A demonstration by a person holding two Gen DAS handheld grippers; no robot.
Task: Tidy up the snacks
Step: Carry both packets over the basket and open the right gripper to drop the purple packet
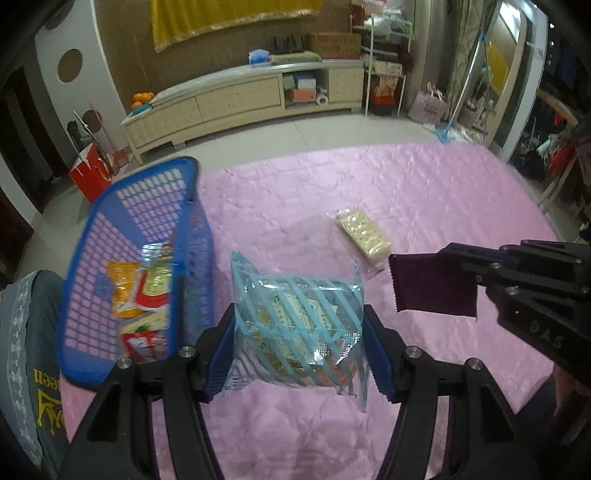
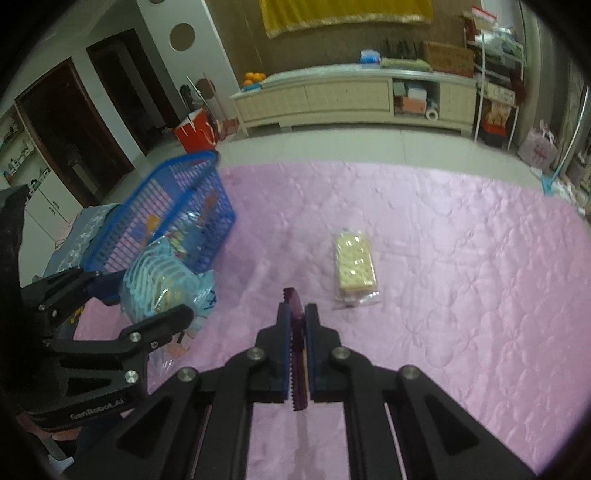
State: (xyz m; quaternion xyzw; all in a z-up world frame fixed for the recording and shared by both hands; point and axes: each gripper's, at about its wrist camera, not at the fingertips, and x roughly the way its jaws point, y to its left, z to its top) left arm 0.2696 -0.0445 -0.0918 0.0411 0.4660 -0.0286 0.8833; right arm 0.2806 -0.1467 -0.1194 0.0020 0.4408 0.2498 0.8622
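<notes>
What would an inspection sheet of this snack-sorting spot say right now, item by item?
Surface: pink quilted cover, bare around the snacks.
Job's things: blue basket at the left, holding several packets; cracker pack lying loose on the cover.
Clutter: grey garment beside the basket.
Grippers: left gripper closed on a blue-striped clear bag; right gripper shut on a flat purple packet.
Cables: nothing seen.
Surroundings: tiled floor, long cream cabinet, red bag, yellow cloth on the wall.
</notes>
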